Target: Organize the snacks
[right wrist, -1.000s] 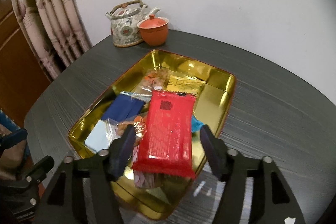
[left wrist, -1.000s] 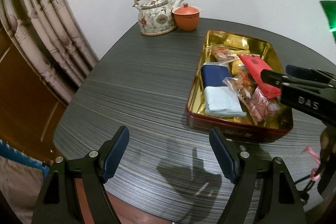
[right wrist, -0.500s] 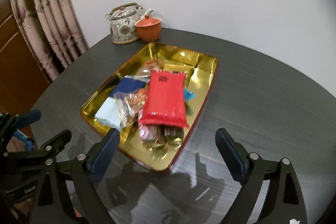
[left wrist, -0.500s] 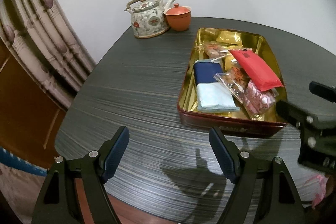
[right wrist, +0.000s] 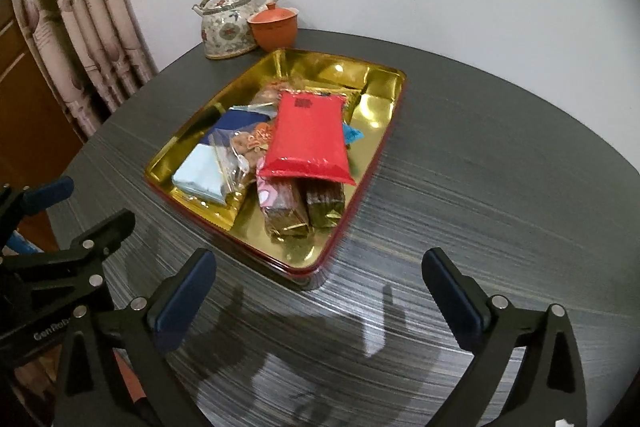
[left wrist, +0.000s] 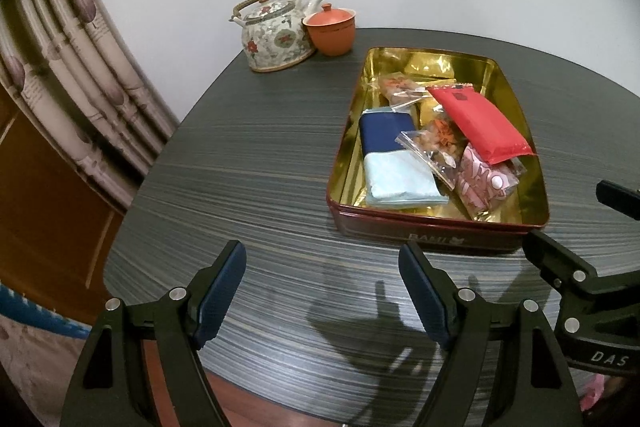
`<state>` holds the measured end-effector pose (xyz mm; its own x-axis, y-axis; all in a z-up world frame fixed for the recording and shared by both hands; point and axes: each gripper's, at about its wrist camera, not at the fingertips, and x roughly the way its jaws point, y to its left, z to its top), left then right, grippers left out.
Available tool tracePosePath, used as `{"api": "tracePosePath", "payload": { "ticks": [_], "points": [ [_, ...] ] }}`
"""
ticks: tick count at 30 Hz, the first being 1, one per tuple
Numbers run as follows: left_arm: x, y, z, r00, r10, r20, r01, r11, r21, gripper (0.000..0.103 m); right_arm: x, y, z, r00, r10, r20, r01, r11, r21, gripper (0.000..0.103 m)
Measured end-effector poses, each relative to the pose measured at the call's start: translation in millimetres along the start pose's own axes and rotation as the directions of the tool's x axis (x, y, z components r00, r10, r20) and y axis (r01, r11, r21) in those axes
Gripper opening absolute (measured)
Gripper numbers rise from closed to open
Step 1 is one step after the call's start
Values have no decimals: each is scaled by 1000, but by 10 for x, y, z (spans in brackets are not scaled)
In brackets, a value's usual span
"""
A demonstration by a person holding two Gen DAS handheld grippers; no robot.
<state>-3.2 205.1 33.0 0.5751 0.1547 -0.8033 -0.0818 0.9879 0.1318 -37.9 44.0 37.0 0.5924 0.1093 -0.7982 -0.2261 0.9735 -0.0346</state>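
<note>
Left gripper (left wrist: 322, 289): tilted downward over the worktop (left wrist: 256, 163), jaws standing well apart with nothing between them.
Left fingers (left wrist: 220, 287): black arms with blue pads, both clear of any contact.
Right gripper (right wrist: 320, 299): also tilted downward, jaws opening and spread very wide, nothing between them.
Right fingers (right wrist: 180, 301): blue pads bare, touching nothing.
Relation: the two grippers hang side by side, close together, each showing at the edge of the other's view.

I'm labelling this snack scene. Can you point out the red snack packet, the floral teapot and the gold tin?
Red glossy snack packet (right wrist: 308, 139): right wrist view, middle of its top face.
Floral ceramic teapot (left wrist: 276, 41): left wrist view, its painted belly.
Gold rectangular metal tin (right wrist: 384, 107): right wrist view, bare inner floor.
</note>
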Motion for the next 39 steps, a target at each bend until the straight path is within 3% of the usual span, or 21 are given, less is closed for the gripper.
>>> {"api": "tracePosePath", "payload": {
  "ticks": [39],
  "points": [
    [-1, -31, -22, 1000, 4, -1, -4, 1000, -10, 79, 45, 112, -131, 999, 16, -37, -18, 999, -40, 102]
  ]
}}
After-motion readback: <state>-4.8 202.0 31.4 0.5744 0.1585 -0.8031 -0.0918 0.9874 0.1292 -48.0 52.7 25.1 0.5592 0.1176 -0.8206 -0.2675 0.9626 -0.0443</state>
